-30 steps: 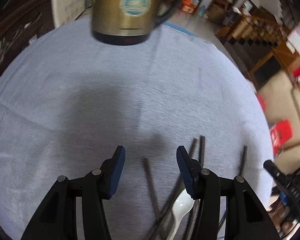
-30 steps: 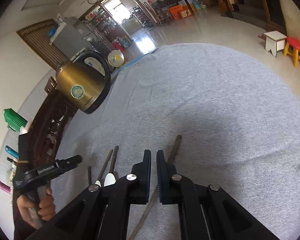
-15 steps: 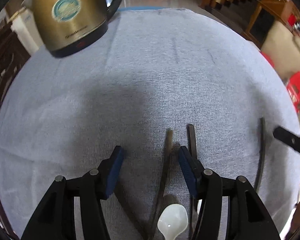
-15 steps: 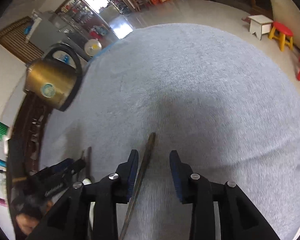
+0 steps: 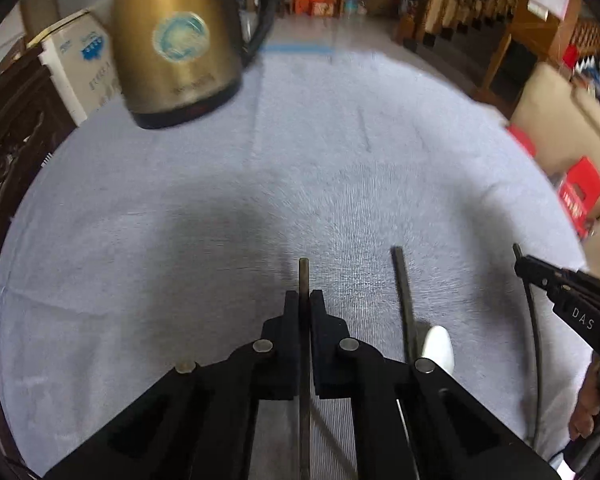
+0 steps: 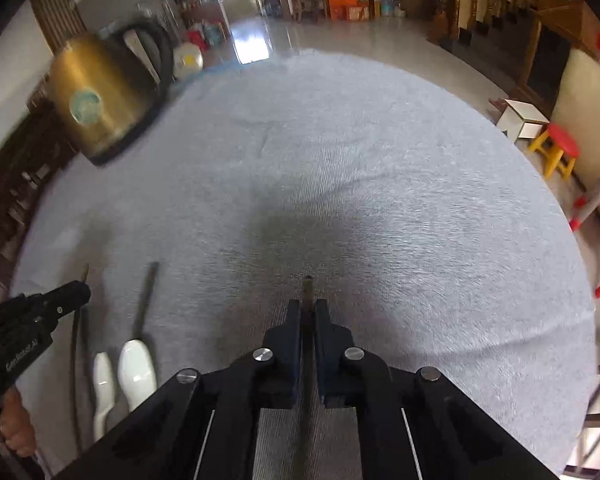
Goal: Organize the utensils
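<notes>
My left gripper (image 5: pixel 304 300) is shut on a dark chopstick (image 5: pixel 303 276) whose tip sticks out ahead of the fingers, low over the grey cloth. My right gripper (image 6: pixel 308 308) is shut on another dark chopstick (image 6: pixel 308 286) in the same way. A third dark chopstick (image 5: pixel 403 296) lies on the cloth right of my left gripper, beside a white spoon (image 5: pixel 440 346). In the right wrist view a loose chopstick (image 6: pixel 147 296) and two white spoons (image 6: pixel 137 372) lie at the left. The right gripper also shows at the right edge of the left wrist view (image 5: pixel 564 292).
A brass electric kettle (image 5: pixel 176 40) stands at the far left of the round table covered in grey cloth (image 5: pixel 340 168). A thin dark chopstick (image 5: pixel 534 340) lies near the table's right edge. Red stools (image 6: pixel 560 148) and furniture stand beyond the table.
Both grippers were open half a second ago, each straddling a chopstick. Both have now closed on their chopsticks.
</notes>
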`<state>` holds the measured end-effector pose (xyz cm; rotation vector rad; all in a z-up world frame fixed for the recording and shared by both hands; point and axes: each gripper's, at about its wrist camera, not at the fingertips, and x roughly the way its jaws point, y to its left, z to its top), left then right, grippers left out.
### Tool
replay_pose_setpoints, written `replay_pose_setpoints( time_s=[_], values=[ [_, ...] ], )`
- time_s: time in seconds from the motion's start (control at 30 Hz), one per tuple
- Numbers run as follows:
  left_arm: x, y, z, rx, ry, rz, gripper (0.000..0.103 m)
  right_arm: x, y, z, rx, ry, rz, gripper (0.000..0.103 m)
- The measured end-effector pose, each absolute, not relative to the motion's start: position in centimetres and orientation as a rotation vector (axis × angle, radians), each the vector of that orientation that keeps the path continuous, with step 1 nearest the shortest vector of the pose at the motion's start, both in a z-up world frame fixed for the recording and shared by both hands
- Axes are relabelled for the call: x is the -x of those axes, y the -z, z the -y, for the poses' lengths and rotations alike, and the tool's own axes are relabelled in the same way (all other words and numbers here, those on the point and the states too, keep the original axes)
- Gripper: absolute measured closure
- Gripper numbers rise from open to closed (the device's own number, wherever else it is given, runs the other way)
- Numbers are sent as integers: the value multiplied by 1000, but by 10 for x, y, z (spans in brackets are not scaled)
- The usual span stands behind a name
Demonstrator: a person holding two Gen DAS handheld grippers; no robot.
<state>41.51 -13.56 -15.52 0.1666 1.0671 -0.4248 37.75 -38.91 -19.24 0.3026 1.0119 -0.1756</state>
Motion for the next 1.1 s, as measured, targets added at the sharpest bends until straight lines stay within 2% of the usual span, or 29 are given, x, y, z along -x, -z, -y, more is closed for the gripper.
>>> replay_pose_setpoints(
  time_s=[0.47, 0.73, 1.1],
  values=[
    [-267, 20, 64, -29, 426, -666, 98, -217, 107, 409, -469, 183, -613, 96],
    [-186, -4, 34, 43, 395, -538, 98, -134, 67, 382, -452, 193, -433, 96],
    [-129, -50, 17, 150, 406, -334, 98, -61, 14, 335, -351, 179, -249, 96]
  ],
)
